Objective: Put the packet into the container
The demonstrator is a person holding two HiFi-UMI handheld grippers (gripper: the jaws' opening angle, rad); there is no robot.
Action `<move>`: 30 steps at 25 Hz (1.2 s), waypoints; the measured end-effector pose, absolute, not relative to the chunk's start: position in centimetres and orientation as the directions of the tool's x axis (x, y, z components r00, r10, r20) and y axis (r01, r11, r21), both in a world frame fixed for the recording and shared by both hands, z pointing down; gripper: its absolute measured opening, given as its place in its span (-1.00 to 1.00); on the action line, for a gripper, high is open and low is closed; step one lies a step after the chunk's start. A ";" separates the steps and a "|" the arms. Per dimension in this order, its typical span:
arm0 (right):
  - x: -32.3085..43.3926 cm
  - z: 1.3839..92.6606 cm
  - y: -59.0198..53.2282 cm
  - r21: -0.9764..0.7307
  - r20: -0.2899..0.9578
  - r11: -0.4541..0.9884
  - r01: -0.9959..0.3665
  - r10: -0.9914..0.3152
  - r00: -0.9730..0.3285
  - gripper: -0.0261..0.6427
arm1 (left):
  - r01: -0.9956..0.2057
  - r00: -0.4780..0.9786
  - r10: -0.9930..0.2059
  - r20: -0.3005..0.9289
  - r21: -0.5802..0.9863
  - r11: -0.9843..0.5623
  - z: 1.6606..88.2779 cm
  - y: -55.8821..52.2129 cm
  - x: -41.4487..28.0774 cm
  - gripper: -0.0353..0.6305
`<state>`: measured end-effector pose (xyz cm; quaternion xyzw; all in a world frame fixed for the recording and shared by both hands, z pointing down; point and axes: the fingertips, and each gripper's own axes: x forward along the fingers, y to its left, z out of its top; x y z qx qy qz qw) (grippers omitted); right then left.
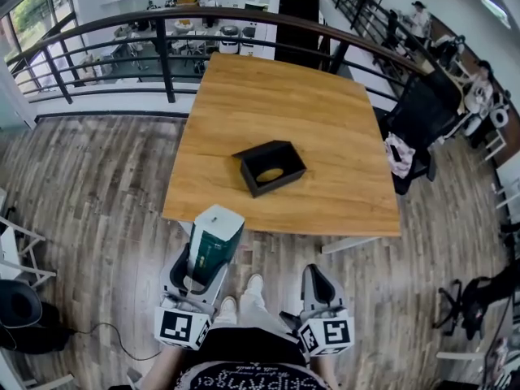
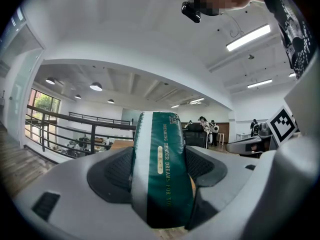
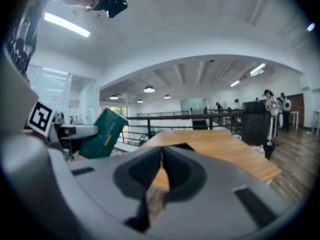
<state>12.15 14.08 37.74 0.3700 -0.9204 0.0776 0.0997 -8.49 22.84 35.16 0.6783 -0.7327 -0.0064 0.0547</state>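
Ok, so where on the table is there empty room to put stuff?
The whole far half of the table, from the black container back to the railing, is bare. Both sides of the container are free too. Tightest is the narrow strip between it and the near edge.

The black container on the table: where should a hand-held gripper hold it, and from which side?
Probably by the near long wall of the container, coming from above, one jaw inside and one outside: it stands open-topped, with thin upright walls.
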 end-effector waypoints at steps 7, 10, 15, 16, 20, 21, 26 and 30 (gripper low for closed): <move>10.9 37.0 8.6 -0.067 0.210 0.748 -0.660 -0.636 -0.742 -0.80 | -0.989 -0.118 -0.992 0.051 0.082 0.122 34.3 18.4 -9.1 0.15; 10.7 36.9 6.7 -0.067 0.202 0.760 -0.647 -0.624 -0.754 -0.80 | -0.987 -0.137 -0.990 0.043 0.079 0.140 34.1 16.8 -9.2 0.15; 10.6 36.9 4.1 -0.067 0.199 0.775 -0.628 -0.607 -0.770 -0.80 | -0.982 -0.170 -0.985 0.033 0.079 0.173 33.9 15.0 -9.4 0.15; 10.6 36.9 3.7 -0.066 0.197 0.778 -0.625 -0.604 -0.773 -0.80 | -0.981 -0.177 -0.984 0.033 0.079 0.179 33.9 14.7 -9.4 0.15; 10.8 36.8 1.9 -0.068 0.192 0.784 -0.617 -0.596 -0.780 -0.80 | -0.978 -0.194 -0.981 0.030 0.077 0.195 33.8 13.3 -9.2 0.15; 10.9 36.9 1.5 -0.068 0.192 0.786 -0.614 -0.594 -0.781 -0.80 | -0.977 -0.198 -0.980 0.029 0.077 0.199 33.8 13.0 -9.1 0.15; 11.6 37.4 -0.1 -0.068 0.201 0.792 -0.607 -0.585 -0.786 -0.80 | -0.974 -0.213 -0.977 0.020 0.077 0.214 34.0 11.6 -8.5 0.15; 12.3 37.5 -1.0 -0.073 0.202 0.793 -0.604 -0.582 -0.788 -0.80 | -0.974 -0.213 -0.977 0.014 0.082 0.213 33.8 10.7 -7.4 0.15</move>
